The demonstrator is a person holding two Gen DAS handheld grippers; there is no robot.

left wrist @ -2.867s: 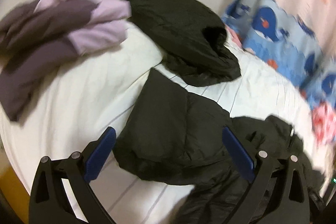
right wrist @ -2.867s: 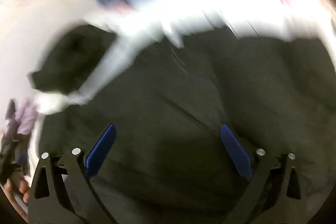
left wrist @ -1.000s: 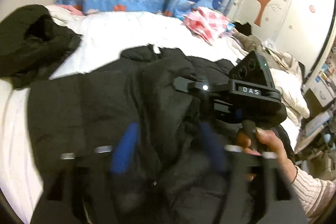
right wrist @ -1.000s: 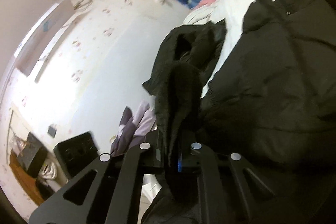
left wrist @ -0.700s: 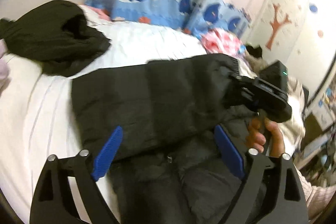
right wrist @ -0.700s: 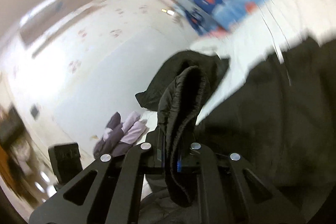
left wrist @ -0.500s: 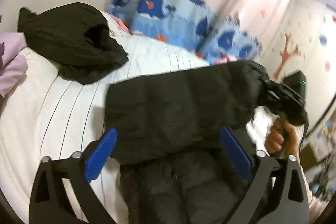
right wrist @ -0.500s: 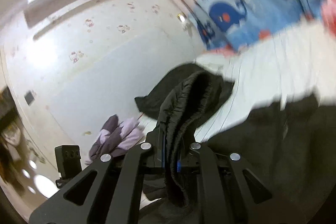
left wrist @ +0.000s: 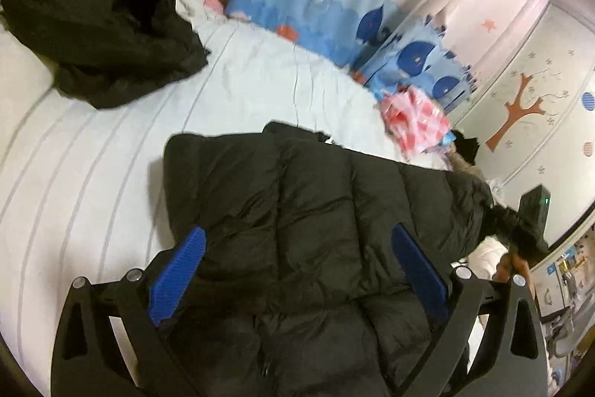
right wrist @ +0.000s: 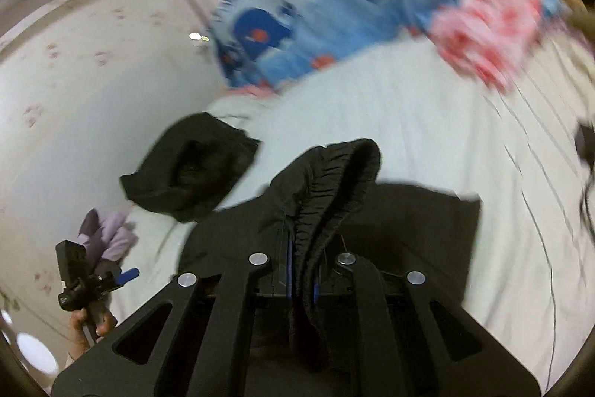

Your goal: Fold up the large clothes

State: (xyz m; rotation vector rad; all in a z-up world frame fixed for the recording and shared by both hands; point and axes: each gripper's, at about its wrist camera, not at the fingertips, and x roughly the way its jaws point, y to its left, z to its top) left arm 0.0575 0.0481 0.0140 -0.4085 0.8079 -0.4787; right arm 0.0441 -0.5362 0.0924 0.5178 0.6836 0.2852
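With only the right tool (right wrist: 302,280) pinching the black puffer jacket (left wrist: 316,211) by its cuff (right wrist: 334,181) and the left tool (left wrist: 297,270) gaping empty above it, that slippery sleeve could slide out mid-fold.

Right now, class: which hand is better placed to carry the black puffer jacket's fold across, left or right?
Right. The right tool is shut on the black puffer jacket at its elastic cuff; the left tool hovers open, holding nothing.

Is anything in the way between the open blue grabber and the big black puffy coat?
No. The left gripper hangs open right over the black puffy coat, with nothing between its blue pads and the fabric. The right gripper already pinches the coat's elastic cuff.
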